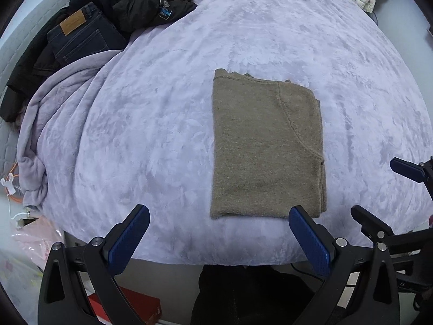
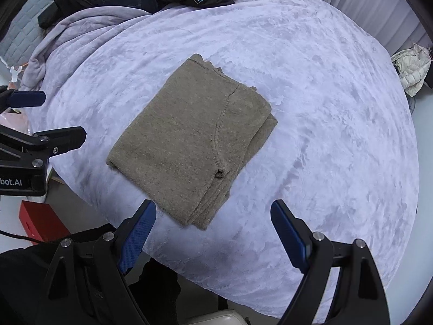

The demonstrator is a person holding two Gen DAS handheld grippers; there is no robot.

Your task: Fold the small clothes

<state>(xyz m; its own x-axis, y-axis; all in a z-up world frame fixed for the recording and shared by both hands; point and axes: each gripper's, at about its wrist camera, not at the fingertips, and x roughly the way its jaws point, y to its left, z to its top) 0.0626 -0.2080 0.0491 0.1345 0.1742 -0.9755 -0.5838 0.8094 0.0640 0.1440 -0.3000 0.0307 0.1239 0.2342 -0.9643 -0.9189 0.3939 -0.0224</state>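
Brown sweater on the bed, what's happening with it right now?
Nobody is gripping it. The brown sweater lies folded into a flat rectangle on the lavender blanket. The left gripper and right gripper both hover open at its near edge, holding nothing. Jeans and a black jacket sit piled at the far corner.

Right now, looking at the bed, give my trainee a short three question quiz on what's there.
1. True or false: the left tongs grip the tan knit garment.
2. Which lies at the blanket's far left corner? A dark jeans and black jacket; B a white pillow; C a laptop.
3. Fill in: the garment rests on a pale ______ blanket.

Key: 1 false, both the left and the right tongs are open and empty; 2 A, jeans and jacket; 3 lilac.
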